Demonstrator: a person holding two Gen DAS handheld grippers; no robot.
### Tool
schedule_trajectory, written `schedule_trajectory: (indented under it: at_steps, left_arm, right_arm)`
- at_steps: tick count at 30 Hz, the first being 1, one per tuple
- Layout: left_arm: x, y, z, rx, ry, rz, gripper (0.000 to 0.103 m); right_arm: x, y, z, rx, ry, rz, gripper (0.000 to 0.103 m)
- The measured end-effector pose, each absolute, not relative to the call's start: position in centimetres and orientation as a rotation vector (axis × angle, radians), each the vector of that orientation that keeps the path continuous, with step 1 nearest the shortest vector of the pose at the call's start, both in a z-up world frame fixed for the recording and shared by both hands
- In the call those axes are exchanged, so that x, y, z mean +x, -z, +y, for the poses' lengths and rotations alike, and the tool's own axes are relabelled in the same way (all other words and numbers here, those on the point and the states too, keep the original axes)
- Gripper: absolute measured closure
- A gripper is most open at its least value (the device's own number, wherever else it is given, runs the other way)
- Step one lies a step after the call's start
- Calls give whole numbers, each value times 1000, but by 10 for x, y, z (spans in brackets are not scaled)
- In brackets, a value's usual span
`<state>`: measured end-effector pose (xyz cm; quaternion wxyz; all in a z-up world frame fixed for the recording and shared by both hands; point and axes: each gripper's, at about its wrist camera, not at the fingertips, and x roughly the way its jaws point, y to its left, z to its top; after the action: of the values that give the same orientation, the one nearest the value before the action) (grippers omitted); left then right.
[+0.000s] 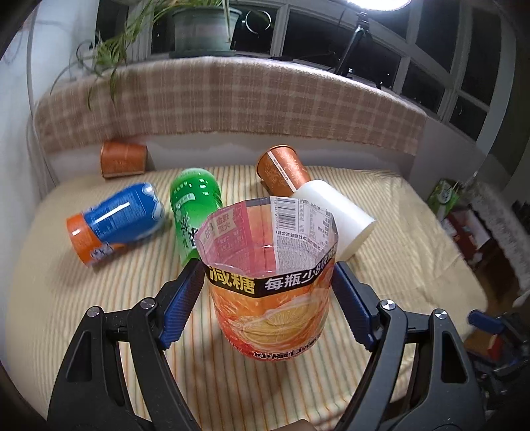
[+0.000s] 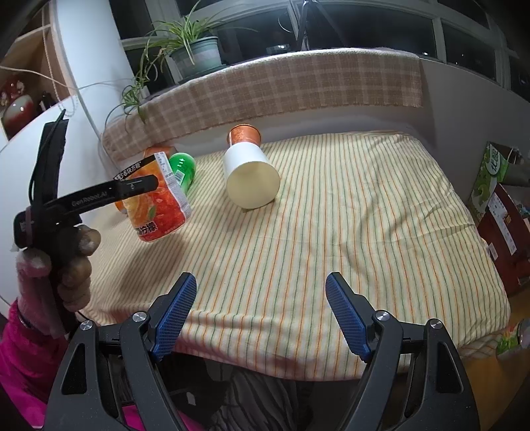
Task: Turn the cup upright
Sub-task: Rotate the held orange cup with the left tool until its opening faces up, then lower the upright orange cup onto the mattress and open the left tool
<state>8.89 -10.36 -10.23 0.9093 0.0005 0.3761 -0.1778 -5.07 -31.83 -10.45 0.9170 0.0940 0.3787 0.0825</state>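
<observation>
My left gripper is shut on an orange cut-bottle cup and holds it mouth up, a little above the striped cloth; it also shows in the right wrist view, tilted slightly. A white cup lies on its side behind it, mouth toward the front. A copper cup lies on its side behind the white one. My right gripper is open and empty above the table's front edge.
A blue-and-orange cup, a green cup and another copper cup lie on their sides at the back left. A checked ledge with a potted plant runs behind. Boxes stand off the right edge.
</observation>
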Motion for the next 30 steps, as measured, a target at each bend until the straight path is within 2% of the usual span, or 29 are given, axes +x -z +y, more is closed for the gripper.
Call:
schedule_trajectory:
  at_steps: [13,30]
  left_arm:
    - [90,112,-125,119,307,697,22]
    - [83,126,-118,58,407,775,22]
  right_arm:
    - [-50,104,-318,202,-160,774,23]
    - [-48,104,-317,201,-160,771,23]
